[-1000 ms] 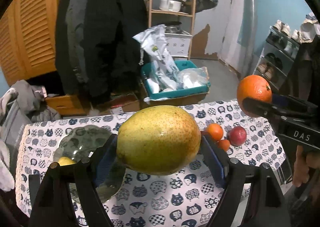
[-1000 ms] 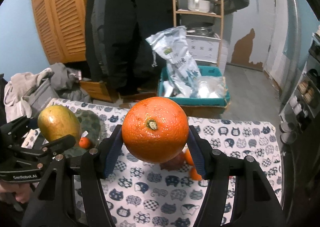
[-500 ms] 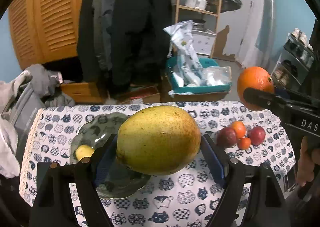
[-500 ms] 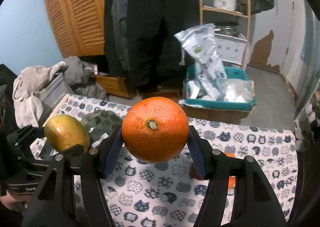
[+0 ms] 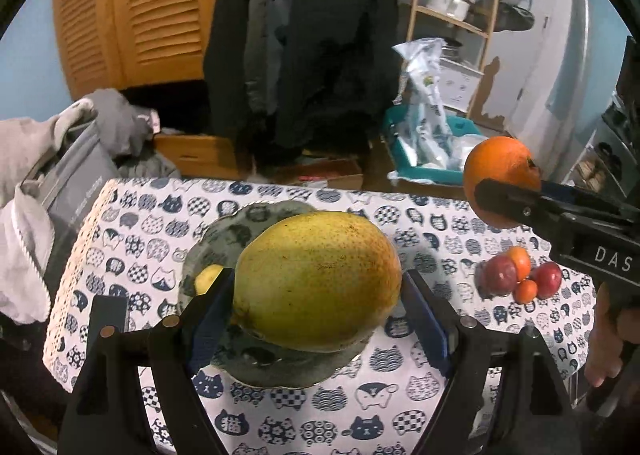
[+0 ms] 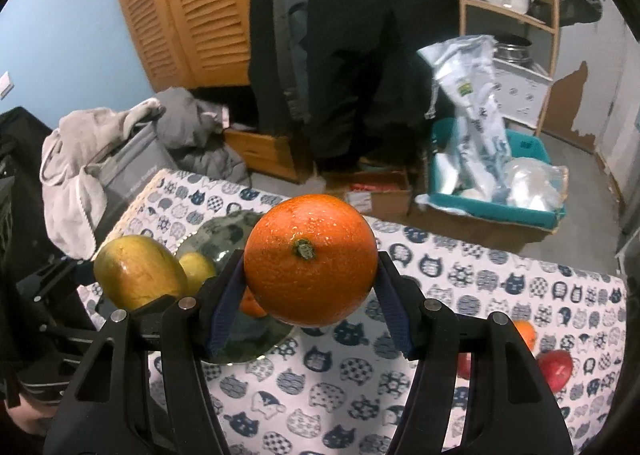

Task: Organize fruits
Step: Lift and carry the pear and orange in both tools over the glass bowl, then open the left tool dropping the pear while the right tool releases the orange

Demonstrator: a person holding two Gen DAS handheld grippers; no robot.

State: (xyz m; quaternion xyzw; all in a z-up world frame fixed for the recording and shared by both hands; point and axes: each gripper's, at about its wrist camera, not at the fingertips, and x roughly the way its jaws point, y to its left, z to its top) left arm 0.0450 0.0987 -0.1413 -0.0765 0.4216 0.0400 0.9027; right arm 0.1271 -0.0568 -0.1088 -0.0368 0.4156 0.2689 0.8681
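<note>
Item one, a table (image 5: pixel 420 407) under a white cloth printed with blue cat faces. Item two, toward its left edge, a dark glass plate (image 5: pixel 224 239) with a scalloped rim, carrying one small yellow fruit (image 5: pixel 208 275); the right wrist view also shows a small orange fruit (image 6: pixel 251 305) on it, half hidden behind a finger. Item three, the left gripper (image 5: pixel 316 319), held above the plate, its blue pads clamped on the two ends of a large yellow-green mango (image 5: pixel 316 279), which hangs clear of the plate. Item four, the right gripper (image 6: pixel 310 295), held in the air to the right of the mango and apart from it, its fingers closed on either side of a large orange (image 6: pixel 310 259), stem end facing the camera. Item five, near the table's right edge, a tight cluster of small fruits (image 5: pixel 520 275) lying on the cloth, touching one another: two dark red, two orange. Item six, a person's hand (image 5: pixel 612 335) on the right gripper's handle.
</note>
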